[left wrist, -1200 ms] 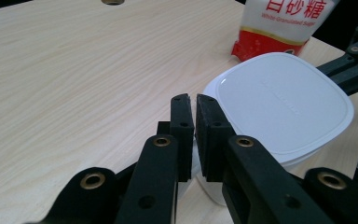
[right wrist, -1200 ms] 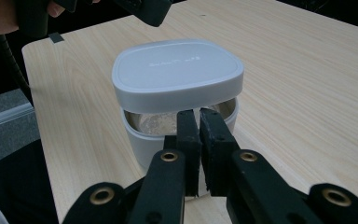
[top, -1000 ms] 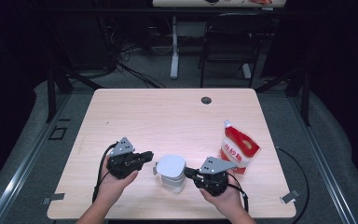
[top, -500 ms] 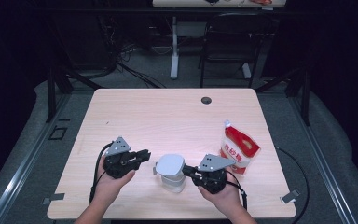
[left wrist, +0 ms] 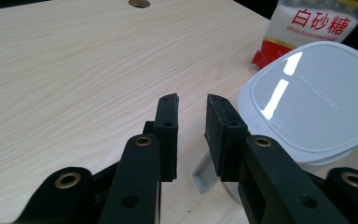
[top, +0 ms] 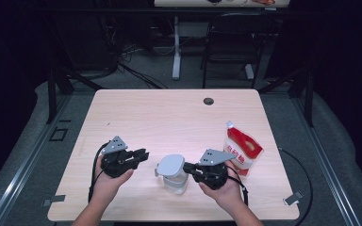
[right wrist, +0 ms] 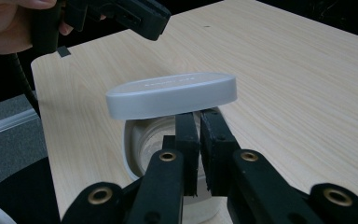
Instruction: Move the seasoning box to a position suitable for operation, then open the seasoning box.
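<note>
A white container (top: 174, 183) with a grey lid (top: 169, 165) stands near the table's front edge. The lid (right wrist: 172, 93) sits tilted, raised above the container's rim (right wrist: 135, 140). My left gripper (top: 143, 153) lies just left of it, open; its jaws have just been opening. The lid's small tab (left wrist: 204, 176) shows low in the gap, and neither pad presses on it. In the left gripper view, that gripper (left wrist: 191, 105) points past the lid (left wrist: 307, 102). My right gripper (top: 186, 166) is shut at the container's right side, its tips (right wrist: 199, 116) under the lid at the rim.
A red and white sugar bag (top: 242, 148) stands to the right of my right hand, also seen as the bag (left wrist: 307, 23) behind the lid. A round cable hole (top: 209, 101) sits at the table's far edge. A chair and desk legs stand beyond the table.
The left gripper's jaws have parted and drawn slightly back from the lid's edge. The right gripper and the container have stayed put.
</note>
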